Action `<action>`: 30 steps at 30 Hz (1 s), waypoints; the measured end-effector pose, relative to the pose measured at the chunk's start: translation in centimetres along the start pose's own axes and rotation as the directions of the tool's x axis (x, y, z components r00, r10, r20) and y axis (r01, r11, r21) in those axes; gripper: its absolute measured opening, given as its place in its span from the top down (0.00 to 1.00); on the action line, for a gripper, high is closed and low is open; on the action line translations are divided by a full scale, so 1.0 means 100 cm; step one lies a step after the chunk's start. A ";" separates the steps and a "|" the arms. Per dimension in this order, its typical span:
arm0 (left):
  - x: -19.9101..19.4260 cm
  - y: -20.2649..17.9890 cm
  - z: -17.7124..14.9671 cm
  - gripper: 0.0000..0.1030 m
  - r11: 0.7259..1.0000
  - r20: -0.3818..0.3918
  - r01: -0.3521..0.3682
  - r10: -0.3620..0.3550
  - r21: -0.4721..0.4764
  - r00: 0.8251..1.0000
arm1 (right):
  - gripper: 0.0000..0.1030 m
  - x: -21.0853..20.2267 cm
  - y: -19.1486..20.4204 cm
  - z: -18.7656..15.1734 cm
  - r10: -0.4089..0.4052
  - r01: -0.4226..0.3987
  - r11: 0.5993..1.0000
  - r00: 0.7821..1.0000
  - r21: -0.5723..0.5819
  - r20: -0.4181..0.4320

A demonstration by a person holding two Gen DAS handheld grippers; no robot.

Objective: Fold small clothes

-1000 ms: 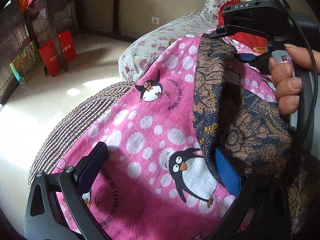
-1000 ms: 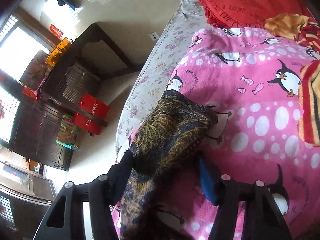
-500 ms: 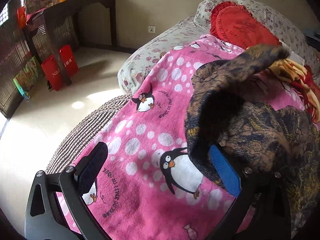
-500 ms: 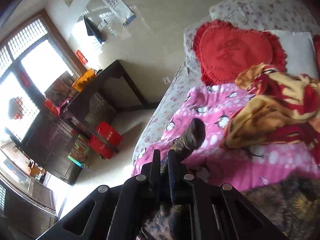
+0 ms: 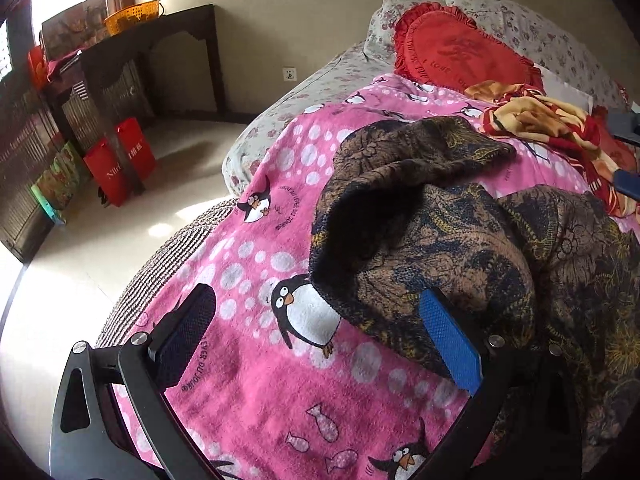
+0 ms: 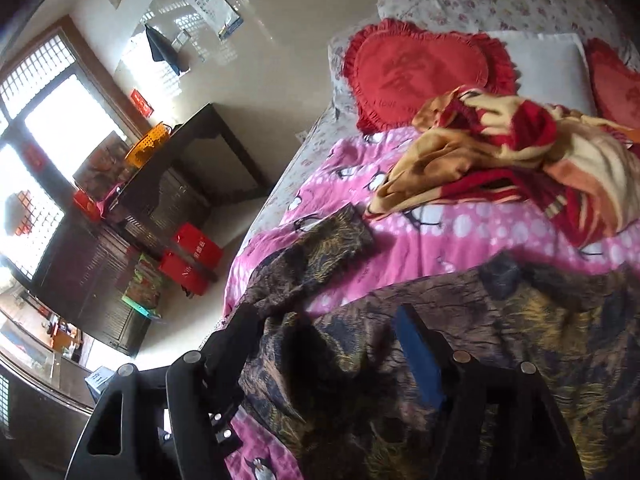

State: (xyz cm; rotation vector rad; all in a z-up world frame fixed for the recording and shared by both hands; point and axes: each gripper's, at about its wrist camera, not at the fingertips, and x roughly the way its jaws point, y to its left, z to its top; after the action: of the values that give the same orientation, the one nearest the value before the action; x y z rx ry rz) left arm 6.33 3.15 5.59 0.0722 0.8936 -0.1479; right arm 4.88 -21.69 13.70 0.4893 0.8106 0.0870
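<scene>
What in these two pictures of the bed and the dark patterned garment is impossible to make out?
- Dark patterned garment: its lower right runs off the edge of the left wrist view, so its full shape is unknown.
- Right gripper: the open jaws have just been opening, with cloth between them; contact is unclear in shadow.
- Yellow and red blanket: crumpled, so what lies under it is hidden.
- Wall chart: print too small.

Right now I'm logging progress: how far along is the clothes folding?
Early. Done: one sleeve of the dark patterned garment is thrown across the pink penguin blanket. In hand: nothing; both the left gripper and the right gripper are open, the right's jaws having just opened. Left: garment bunched; red-and-yellow garment untouched.
</scene>
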 end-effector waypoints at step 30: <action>-0.030 -0.010 -0.016 0.01 0.996 0.071 0.058 -0.063 0.069 0.995 | 0.96 -0.114 -0.003 0.052 0.075 -0.072 0.997 0.968 -0.024 0.241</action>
State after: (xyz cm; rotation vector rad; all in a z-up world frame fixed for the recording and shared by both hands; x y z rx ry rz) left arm 3.09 2.66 6.95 0.1011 0.8186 -0.2359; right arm 0.71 -26.86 24.27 0.5051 0.5524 0.0997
